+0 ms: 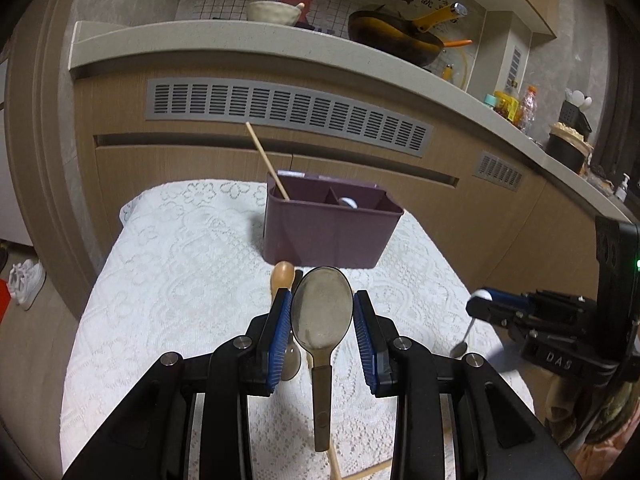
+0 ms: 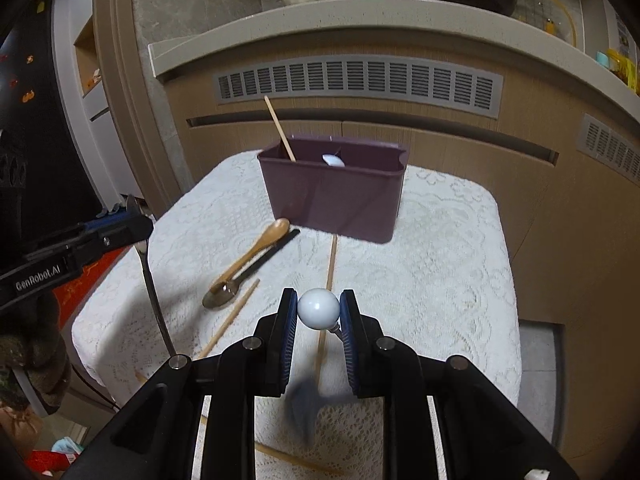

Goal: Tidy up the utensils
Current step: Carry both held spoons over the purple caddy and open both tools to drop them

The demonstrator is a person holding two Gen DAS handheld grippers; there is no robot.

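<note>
My left gripper [image 1: 322, 312] is shut on a metal spoon [image 1: 322, 316], bowl up, handle hanging down; it also shows in the right wrist view [image 2: 150, 276]. My right gripper [image 2: 319, 309] is shut on a utensil's white ball end [image 2: 318, 308], its spoon end hanging below [image 1: 460, 349]. The purple divided utensil box [image 1: 332, 226] stands at the table's far side and holds one chopstick [image 1: 267, 161] and a white-tipped utensil [image 2: 333, 160]. A wooden spoon [image 2: 256, 250], a dark-handled metal spoon [image 2: 248, 280] and loose chopsticks [image 2: 326, 300] lie on the white lace cloth.
The small table [image 2: 460, 248] stands against a wooden cabinet with grey vents [image 1: 288, 110]. A counter above holds a bowl [image 1: 272, 12], a pan [image 1: 394, 36] and bottles [image 1: 516, 106]. White shoes [image 1: 26, 282] lie on the floor to the left.
</note>
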